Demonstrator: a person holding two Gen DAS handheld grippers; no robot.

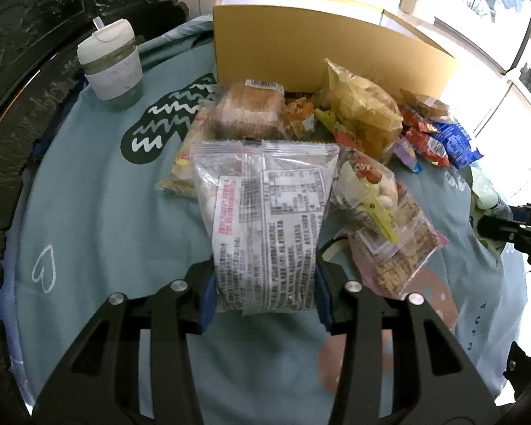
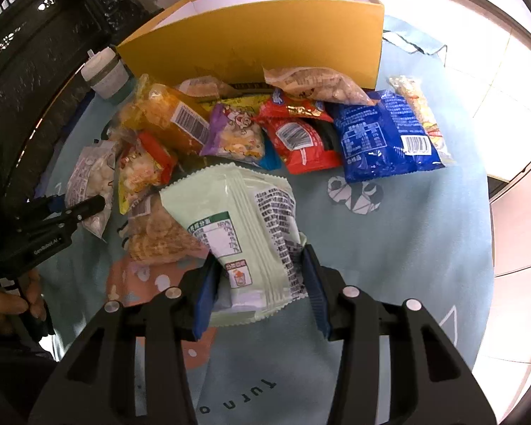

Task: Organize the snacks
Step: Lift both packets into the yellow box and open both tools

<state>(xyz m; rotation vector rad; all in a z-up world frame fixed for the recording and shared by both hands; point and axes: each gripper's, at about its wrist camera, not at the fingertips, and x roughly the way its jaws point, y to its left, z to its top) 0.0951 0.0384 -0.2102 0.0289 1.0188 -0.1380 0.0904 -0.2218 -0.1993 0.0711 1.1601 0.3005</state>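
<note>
My left gripper (image 1: 265, 283) is shut on a clear printed snack bag (image 1: 265, 219) and holds it in front of the snack pile. My right gripper (image 2: 258, 283) is shut on a pale green snack packet (image 2: 237, 233), held over the cloth. The pile lies before a yellow cardboard box (image 1: 301, 46), which also shows in the right wrist view (image 2: 258, 39). In the pile are a blue bag (image 2: 382, 138), a red bag (image 2: 301, 141), a purple bag (image 2: 233, 134), an orange bag (image 2: 166, 117) and a bread pack (image 1: 247, 109). The left gripper (image 2: 88, 205) shows at the left of the right wrist view.
A white lidded cup (image 1: 111, 67) stands on the teal cloth (image 1: 88, 212) at the far left. Dark carved furniture (image 1: 35, 17) lies behind it. A cracker bag with a yellow clip (image 1: 389, 241) lies right of the left gripper. White tiled floor (image 2: 513, 212) lies past the table's right edge.
</note>
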